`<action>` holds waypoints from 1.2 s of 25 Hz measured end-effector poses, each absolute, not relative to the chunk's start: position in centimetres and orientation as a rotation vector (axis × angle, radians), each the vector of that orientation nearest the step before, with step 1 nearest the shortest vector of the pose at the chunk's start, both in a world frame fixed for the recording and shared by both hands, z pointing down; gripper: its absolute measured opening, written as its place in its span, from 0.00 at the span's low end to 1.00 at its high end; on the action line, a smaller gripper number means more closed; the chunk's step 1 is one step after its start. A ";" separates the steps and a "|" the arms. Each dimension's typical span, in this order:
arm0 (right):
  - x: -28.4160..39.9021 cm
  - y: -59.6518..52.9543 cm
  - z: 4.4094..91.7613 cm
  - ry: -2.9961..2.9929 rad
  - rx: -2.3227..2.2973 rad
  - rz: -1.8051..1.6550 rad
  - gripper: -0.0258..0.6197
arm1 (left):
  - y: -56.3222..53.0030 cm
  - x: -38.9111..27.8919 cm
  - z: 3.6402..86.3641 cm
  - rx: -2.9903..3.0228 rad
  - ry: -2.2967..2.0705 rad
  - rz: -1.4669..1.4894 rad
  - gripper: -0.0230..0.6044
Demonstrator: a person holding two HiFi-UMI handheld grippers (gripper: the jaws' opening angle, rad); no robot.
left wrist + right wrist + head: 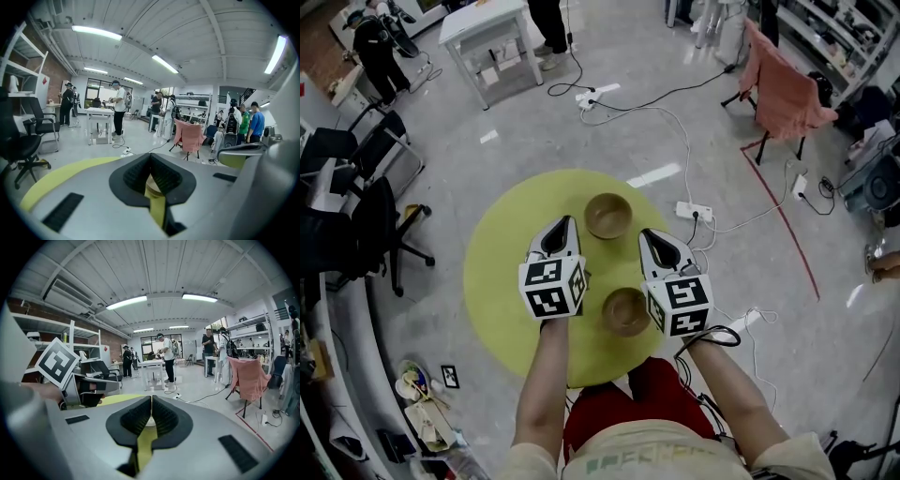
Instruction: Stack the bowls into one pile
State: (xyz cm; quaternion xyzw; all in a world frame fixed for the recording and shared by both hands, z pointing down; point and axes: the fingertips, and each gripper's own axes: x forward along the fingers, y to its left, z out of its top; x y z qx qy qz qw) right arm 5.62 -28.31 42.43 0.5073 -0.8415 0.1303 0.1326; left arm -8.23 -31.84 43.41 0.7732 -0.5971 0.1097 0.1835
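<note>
A round yellow-green table carried two wooden bowls, well apart and not yet piled. The far bowl sat upright toward the table's far edge, right of centre. The near bowl sat upright close to the near edge, just in front of the person's lap.

The left gripper hovered over the table's middle. Its tips were just left of the far bowl and not touching it. In the left gripper view, the left gripper was clenched: its ribbed black pads met at the tips with nothing clamped between them.

The right gripper hovered on the other side, its tips just right of the far bowl, so that bowl lay between the two pairs of tips and a little beyond them. In the right gripper view, the right gripper was likewise clenched and empty, pad against pad.

The near bowl lay between the two marker cubes (one on the back of each gripper), nearer to the right one.

Off the table's far right edge, a white power strip lay on the grey floor. Farther off stood a chair draped in pink cloth.
</note>
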 end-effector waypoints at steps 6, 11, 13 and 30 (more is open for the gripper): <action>4.8 -26.5 40.6 -2.454 1.491 0.340 0.10 | -29.4 -9.1 41.8 2.220 -1.664 0.291 0.07; 4.2 -24.6 39.4 -2.461 1.505 0.316 0.10 | -27.0 -10.2 40.6 2.234 -1.660 0.265 0.07; 3.9 -23.7 38.8 -2.462 1.513 0.303 0.10 | -26.1 -10.7 40.1 2.243 -1.657 0.255 0.07; 2.7 -17.7 35.9 -2.450 1.607 0.244 0.10 | -19.7 -13.5 36.8 2.313 -1.650 0.191 0.07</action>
